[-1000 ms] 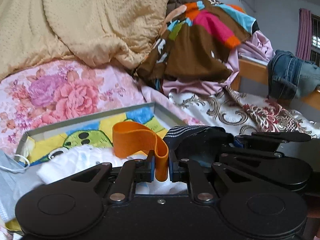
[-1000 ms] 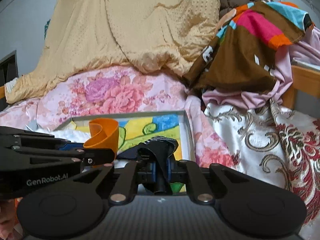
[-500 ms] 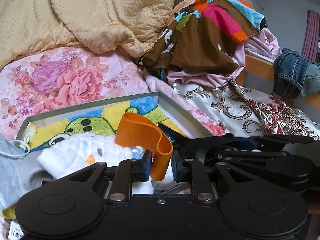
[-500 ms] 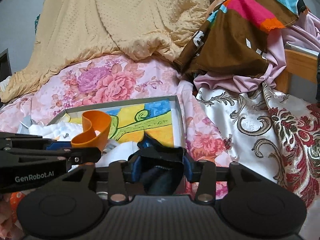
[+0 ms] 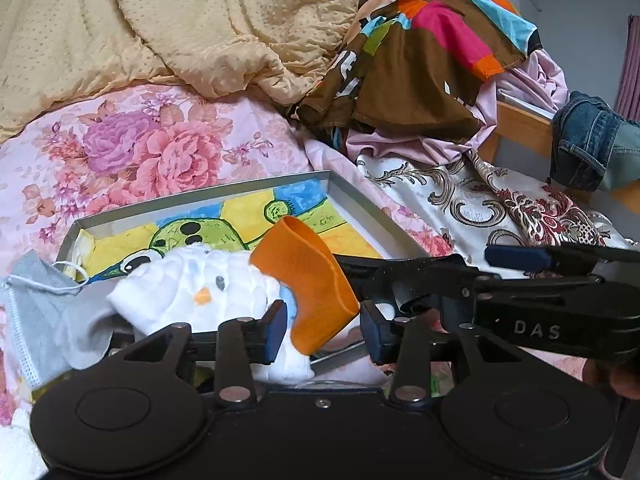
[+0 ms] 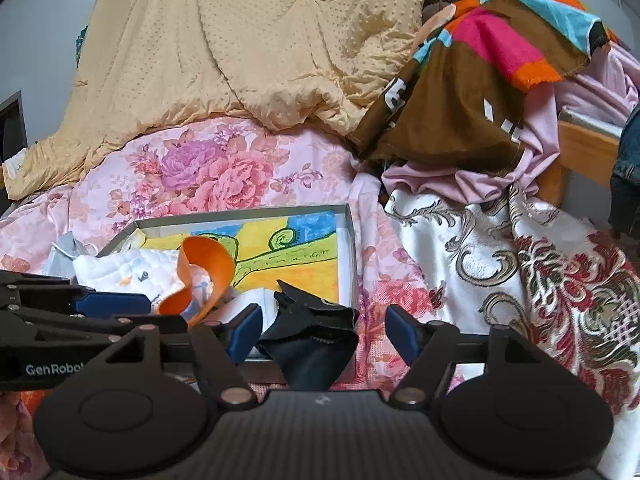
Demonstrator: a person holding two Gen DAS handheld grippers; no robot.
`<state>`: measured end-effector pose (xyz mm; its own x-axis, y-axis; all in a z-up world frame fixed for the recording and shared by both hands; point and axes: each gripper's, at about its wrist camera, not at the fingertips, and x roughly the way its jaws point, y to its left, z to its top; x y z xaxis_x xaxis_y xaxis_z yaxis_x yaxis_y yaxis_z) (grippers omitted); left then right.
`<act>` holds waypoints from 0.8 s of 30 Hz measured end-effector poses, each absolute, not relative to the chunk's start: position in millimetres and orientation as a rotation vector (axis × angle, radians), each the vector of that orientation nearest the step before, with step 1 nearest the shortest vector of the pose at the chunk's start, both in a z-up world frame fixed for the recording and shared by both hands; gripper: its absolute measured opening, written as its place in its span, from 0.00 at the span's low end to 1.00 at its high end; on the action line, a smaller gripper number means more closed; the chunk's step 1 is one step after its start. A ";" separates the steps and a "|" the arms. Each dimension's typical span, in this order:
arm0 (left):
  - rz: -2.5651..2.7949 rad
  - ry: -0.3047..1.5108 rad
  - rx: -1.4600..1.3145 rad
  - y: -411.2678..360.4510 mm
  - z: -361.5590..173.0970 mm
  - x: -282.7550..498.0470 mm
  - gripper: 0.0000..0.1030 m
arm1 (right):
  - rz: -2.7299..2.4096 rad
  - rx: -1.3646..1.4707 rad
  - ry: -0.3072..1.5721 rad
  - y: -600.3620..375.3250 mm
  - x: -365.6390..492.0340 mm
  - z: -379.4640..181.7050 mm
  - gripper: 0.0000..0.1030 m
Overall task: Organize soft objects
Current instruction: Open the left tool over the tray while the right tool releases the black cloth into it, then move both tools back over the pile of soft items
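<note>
Both my claws have let go since a moment ago.
Left claw (image 5: 323, 330) and right claw (image 6: 323, 330) gape open; orange band (image 5: 308, 280) and dark sock (image 6: 310, 334) lie at the tray's (image 6: 346, 248) near edge, more left outside.

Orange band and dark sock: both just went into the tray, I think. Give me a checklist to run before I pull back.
1. Left hand-held gripper open: ok, jaws apart.
2. Orange band released: cannot tell, it stands between the pads, possibly touching one.
3. Right hand-held gripper open: ok, jaws wide.
4. Dark sock inside the tray: cannot tell, it lies at the near edge, which is hidden.
5. White cloth in the tray: ok, resting under the band.
6. Grippers apart from each other: ok, close but no contact visible.
</note>
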<state>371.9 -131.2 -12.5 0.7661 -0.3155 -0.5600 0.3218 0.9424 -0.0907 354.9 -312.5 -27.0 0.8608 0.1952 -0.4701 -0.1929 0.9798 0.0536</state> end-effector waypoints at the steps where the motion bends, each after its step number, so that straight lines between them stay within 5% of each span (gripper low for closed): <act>1: -0.344 0.609 0.010 -131.1 -11.6 370.2 0.42 | 0.201 0.001 0.490 -312.9 353.4 -25.2 0.74; 12: -0.310 0.526 -0.009 -117.0 21.5 340.0 0.65 | 0.181 0.047 0.431 -325.4 329.1 1.8 0.87; 24: -0.267 0.415 -0.091 -90.3 57.8 282.1 0.80 | 0.191 0.043 0.332 -316.5 266.7 41.5 0.96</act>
